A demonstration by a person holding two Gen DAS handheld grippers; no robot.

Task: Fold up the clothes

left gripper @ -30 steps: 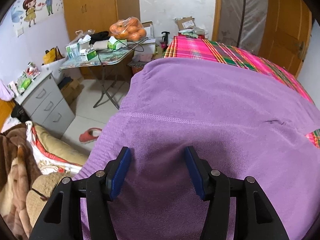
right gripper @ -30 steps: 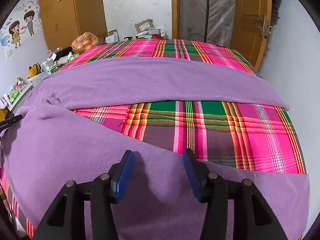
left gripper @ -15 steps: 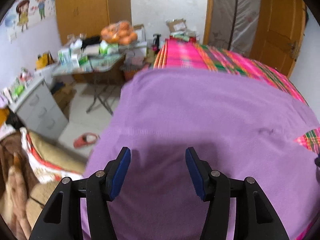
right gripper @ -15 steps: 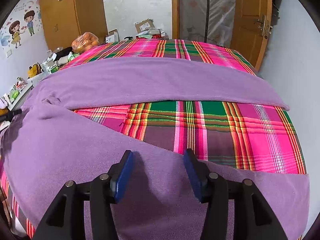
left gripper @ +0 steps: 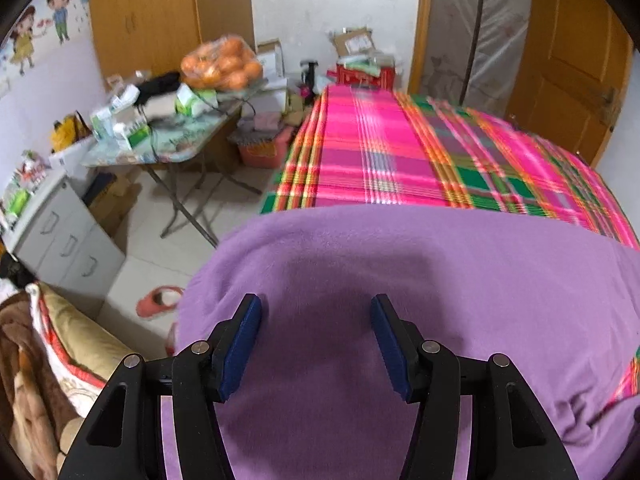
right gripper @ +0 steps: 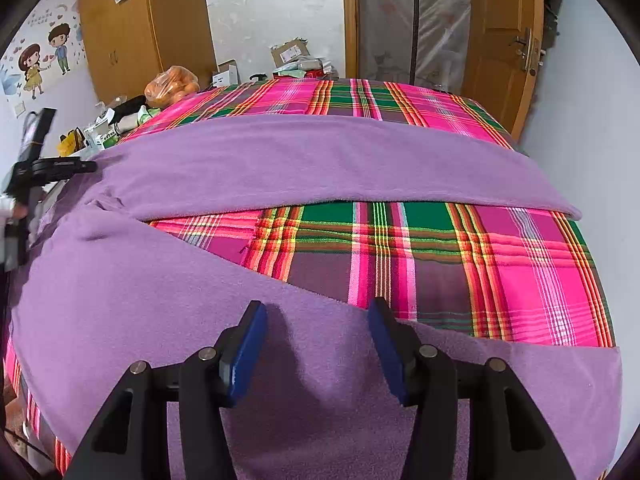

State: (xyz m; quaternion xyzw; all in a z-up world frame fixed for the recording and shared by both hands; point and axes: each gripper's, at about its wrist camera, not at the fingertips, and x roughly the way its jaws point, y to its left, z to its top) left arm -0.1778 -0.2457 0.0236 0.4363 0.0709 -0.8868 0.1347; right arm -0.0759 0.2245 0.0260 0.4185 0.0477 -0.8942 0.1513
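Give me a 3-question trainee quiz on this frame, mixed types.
1. True or false: the right gripper is clamped on the purple garment.
2. What lies under the garment? A) plaid bedspread B) bare floor C) white sheet
3. Fill in: the bag on the side table holds ____.

Key: 1 false, both its blue pads stand apart above the cloth; 2 A; 3 oranges.

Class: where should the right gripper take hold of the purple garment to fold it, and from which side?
Grip the purple garment at its near leg's diagonal edge, coming from above: that edge lies flat, bare and free on the plaid bedspread, right ahead of the open right gripper.
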